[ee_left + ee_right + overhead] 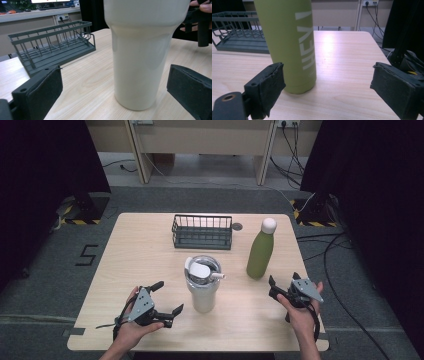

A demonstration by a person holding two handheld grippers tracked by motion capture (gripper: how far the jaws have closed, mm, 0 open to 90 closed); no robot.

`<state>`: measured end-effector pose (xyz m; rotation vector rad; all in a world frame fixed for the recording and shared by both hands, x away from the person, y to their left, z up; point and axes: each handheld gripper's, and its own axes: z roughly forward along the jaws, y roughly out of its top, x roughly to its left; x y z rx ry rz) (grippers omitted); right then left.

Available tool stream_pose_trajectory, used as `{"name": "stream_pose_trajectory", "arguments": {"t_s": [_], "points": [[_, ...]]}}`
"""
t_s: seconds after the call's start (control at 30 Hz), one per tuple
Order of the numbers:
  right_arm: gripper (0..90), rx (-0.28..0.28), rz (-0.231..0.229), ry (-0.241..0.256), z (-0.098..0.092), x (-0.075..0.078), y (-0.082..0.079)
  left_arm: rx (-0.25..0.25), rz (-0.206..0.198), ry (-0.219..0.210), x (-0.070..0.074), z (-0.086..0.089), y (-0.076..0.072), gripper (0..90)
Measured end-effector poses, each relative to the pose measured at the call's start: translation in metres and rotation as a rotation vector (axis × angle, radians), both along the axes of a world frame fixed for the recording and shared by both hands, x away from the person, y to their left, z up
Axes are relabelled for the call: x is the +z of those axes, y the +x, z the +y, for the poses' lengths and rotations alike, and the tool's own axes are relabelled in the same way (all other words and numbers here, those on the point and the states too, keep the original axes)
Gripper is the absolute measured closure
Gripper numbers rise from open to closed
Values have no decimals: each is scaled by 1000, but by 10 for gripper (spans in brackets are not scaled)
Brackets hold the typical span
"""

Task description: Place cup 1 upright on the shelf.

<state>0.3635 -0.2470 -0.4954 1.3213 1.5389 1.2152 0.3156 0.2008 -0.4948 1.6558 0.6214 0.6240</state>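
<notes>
A cream tumbler [203,287] with a clear lid stands upright at the table's middle front; its tapered body [140,55] rises just ahead of my left gripper's jaws. My left gripper [169,299] is open, a little left of the tumbler, touching nothing. A green bottle [261,251] with a white cap stands upright to the right; its lettered side [292,42] shows close ahead. My right gripper [282,285] is open just in front of and right of the bottle, with nothing between its jaws.
A dark wire basket [202,232] sits at the table's back middle, also seen as the basket [52,47] and the basket [237,32]. A small dark round mark [237,226] lies beside it. Cables run over the floor at the right.
</notes>
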Motion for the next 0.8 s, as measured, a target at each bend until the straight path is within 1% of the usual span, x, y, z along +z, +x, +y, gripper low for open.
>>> {"name": "stream_pose_trajectory", "arguments": {"t_s": [0.13, 0.23, 0.27, 0.33, 0.37, 0.4, 0.47, 0.57, 0.8], "points": [[113, 11, 7, -7, 4, -1, 0, -17, -3, -8, 2, -3, 0, 0], [114, 17, 5, -13, 6, 0, 0, -54, -2, -17, 2, -7, 0, 2], [114, 17, 5, -13, 6, 0, 0, -54, -2, -17, 2, -7, 0, 12], [117, 15, 9, -12, 8, 1, 1, -73, 4, -26, 2, -11, 2, 20], [117, 15, 9, -12, 8, 1, 1, -73, 4, -26, 2, -11, 2, 35], [118, 21, 7, -18, 9, 2, 1, -84, 2, -28, 2, -13, 3, 56], [120, 27, 5, -15, 10, 3, 1, -92, -1, -25, 3, -15, 4, 90], [125, 25, 1, -15, 9, 4, 2, -104, -2, -21, 3, -20, 6, 111], [128, 24, 9, -9, 9, 3, 2, -129, 7, -10, 1, -29, 10, 99]]}}
